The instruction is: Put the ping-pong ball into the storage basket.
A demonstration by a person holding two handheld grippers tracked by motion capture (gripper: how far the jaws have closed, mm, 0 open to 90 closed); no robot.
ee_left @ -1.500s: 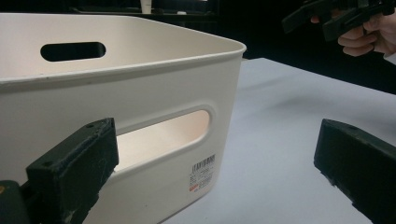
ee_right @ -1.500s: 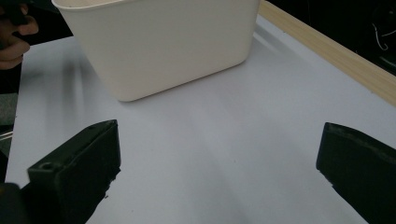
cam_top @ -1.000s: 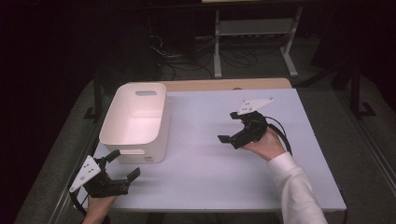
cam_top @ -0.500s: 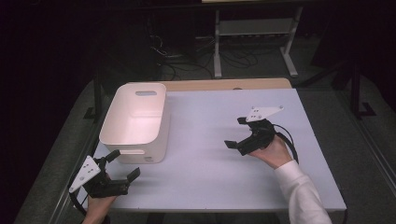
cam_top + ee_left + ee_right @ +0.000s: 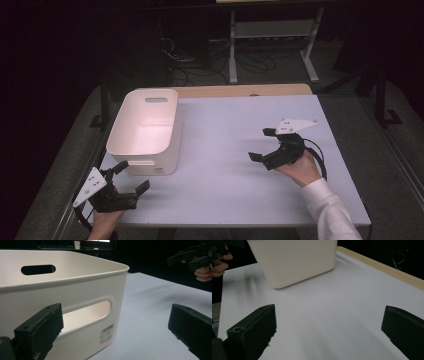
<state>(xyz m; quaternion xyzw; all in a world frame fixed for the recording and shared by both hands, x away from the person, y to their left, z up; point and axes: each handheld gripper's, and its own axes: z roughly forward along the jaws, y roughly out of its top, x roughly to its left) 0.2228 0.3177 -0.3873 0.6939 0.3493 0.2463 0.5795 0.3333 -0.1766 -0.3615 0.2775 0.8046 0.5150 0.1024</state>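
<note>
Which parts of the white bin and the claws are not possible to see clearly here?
- White plastic bin: its inner floor near the front, high view, hidden by its own front wall.
- Barcode label: print too small, left gripper view.
- Right claw: jaws cut by the bottom edge, right gripper view.

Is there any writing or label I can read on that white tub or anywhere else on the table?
Barcode sticker on the near wall of the white tub, below its handle slot: bars, small print and a red mark, all too small to read.
Table and both tools: no writing to be seen.
</note>
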